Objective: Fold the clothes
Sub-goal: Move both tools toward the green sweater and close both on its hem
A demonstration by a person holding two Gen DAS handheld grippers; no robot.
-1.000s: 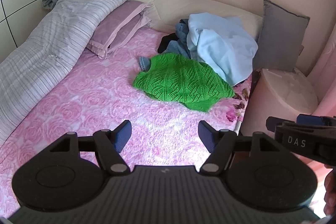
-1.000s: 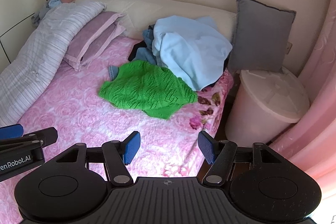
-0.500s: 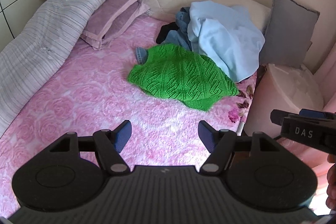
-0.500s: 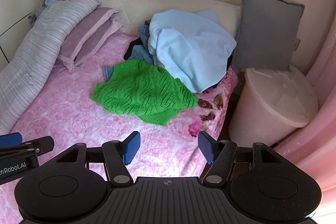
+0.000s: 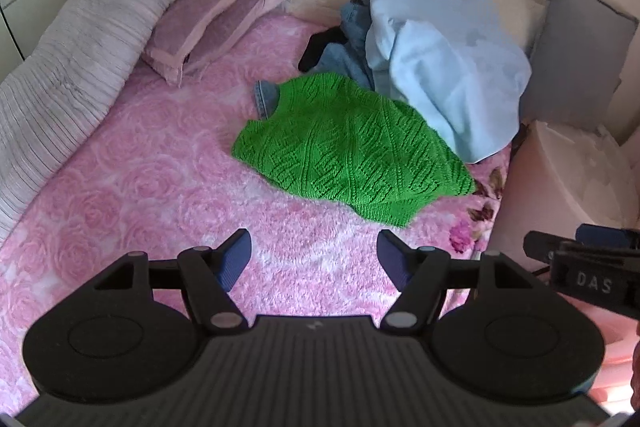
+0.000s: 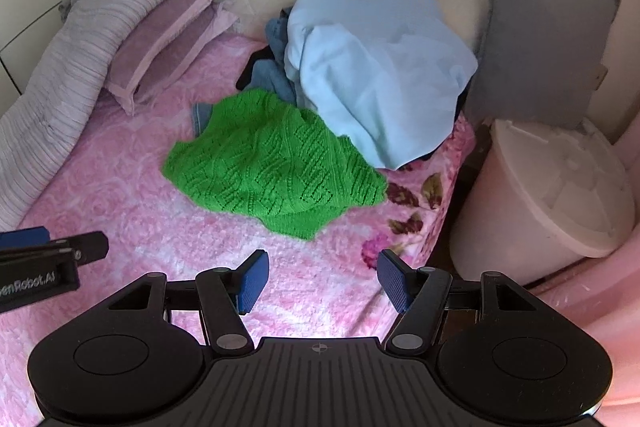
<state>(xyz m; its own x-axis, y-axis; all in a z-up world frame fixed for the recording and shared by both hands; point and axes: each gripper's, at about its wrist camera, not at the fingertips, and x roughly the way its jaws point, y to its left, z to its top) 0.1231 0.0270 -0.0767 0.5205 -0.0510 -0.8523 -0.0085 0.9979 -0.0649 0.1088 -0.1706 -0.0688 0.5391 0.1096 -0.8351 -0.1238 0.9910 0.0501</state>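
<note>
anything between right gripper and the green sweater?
Nothing: only bare pink bedspread between the right gripper and the green sweater, per the right wrist view.

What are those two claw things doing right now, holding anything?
Left gripper: open, holding nothing, above the pink bedspread.
Right gripper: open, holding nothing, short of the green sweater.
</note>
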